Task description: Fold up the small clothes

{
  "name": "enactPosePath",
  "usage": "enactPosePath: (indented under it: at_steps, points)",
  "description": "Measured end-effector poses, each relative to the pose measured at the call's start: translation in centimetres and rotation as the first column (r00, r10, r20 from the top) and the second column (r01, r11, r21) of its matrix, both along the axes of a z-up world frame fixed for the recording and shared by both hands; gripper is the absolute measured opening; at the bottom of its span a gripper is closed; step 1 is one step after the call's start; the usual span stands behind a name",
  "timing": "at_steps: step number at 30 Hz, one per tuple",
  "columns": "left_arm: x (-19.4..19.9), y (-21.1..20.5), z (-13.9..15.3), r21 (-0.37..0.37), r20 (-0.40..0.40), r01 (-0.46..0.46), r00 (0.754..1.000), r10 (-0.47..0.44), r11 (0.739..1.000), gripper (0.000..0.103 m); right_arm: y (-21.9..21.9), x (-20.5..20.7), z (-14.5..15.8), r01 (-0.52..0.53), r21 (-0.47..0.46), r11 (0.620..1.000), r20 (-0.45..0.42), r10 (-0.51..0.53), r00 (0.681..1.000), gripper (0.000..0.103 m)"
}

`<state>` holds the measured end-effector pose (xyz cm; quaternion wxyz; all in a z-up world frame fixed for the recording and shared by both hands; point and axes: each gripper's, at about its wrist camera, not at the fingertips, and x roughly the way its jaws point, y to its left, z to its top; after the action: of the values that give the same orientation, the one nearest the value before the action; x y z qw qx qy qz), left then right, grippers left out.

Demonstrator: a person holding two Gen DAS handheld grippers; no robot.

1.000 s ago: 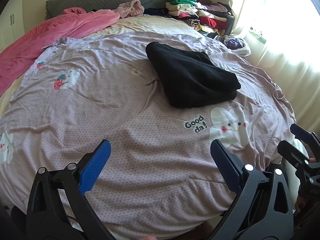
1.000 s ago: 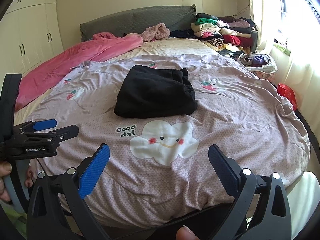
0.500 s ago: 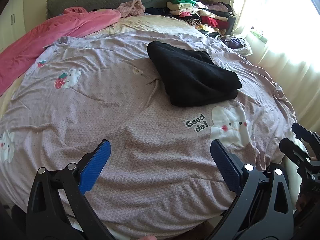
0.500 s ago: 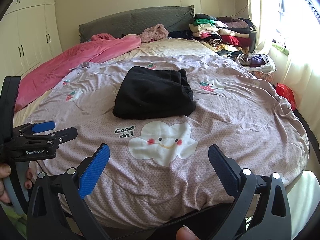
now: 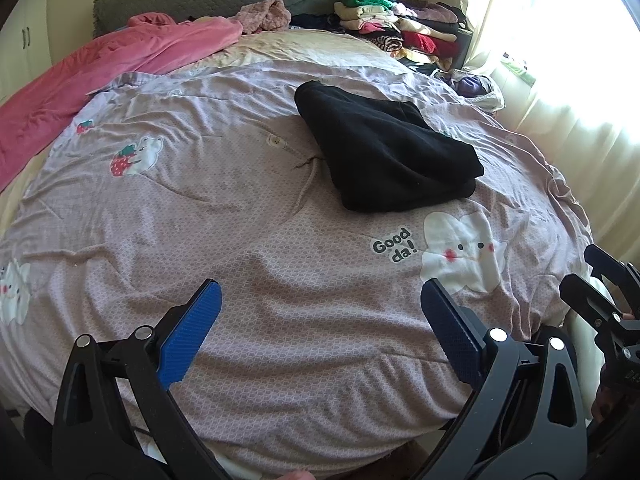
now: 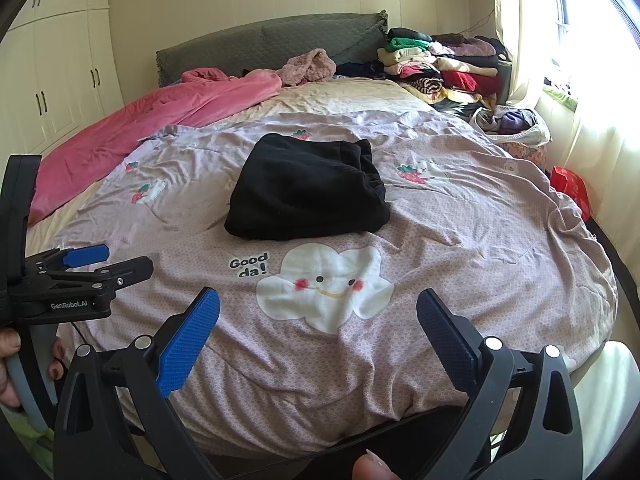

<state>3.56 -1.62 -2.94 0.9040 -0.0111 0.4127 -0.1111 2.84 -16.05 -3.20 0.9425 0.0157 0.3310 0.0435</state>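
A black garment point(image 5: 384, 152) lies folded into a thick bundle in the middle of the bed on the lilac printed cover point(image 5: 240, 220). It also shows in the right wrist view point(image 6: 308, 192). My left gripper point(image 5: 320, 312) is open and empty, held above the near part of the cover, well short of the garment. My right gripper point(image 6: 318, 320) is open and empty above the cloud print near the foot of the bed. The left gripper also shows at the left edge of the right wrist view point(image 6: 108, 262).
A pink blanket point(image 6: 160, 120) lies along the far left of the bed. A stack of folded clothes point(image 6: 440, 68) sits at the far right by the headboard. A basket of clothes point(image 6: 512, 124) stands right of the bed. White wardrobes point(image 6: 60, 80) line the left wall.
Both grippers have edged slightly back and up; the black garment sits a little farther off in both views. It has not moved on the bed.
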Motion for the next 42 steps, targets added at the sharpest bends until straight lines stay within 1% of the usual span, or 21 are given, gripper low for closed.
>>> enactPosePath:
  at_steps: [26,31,33,35,37,38,40,42]
  points:
    - [-0.3,-0.3,0.4,0.000,0.004,0.010,1.000,-0.010,1.000,0.093,-0.3,0.0,0.0,0.007,-0.004,1.000,-0.001,-0.007,1.000,0.098]
    - [-0.4,-0.2,0.3,0.002,-0.015,0.012,1.000,-0.012,1.000,0.093,-0.9,0.0,0.0,0.021,0.002,1.000,-0.003,-0.021,1.000,0.098]
    - [-0.3,0.1,0.0,0.020,-0.029,-0.010,1.000,0.011,1.000,0.093,-1.5,0.0,0.1,0.033,0.011,0.999,-0.003,-0.033,0.999,0.098]
    - [0.2,0.9,-0.3,0.018,-0.057,-0.040,0.998,0.040,0.999,0.093,-2.3,-0.1,0.1,0.053,0.039,0.998,-0.005,-0.052,0.999,0.098]
    - [0.7,2.6,-0.4,0.020,-0.055,-0.087,0.995,0.088,0.996,0.093,-3.4,-0.2,0.1,0.090,0.062,0.994,-0.004,-0.090,0.996,0.098]
    - [0.9,3.7,-0.2,0.011,-0.048,-0.114,0.992,0.114,0.993,0.093,-4.1,-0.3,0.2,0.115,0.077,0.990,-0.001,-0.115,0.993,0.098]
    - [1.7,6.6,0.3,-0.029,-0.048,-0.177,0.983,0.175,0.984,0.093,-6.2,-0.6,0.4,0.175,0.112,0.978,0.009,-0.177,0.984,0.098]
    - [2.9,10.4,0.8,-0.071,-0.045,-0.269,0.963,0.266,0.961,0.093,-9.8,-1.2,0.6,0.275,0.147,0.950,0.020,-0.281,0.959,0.098]
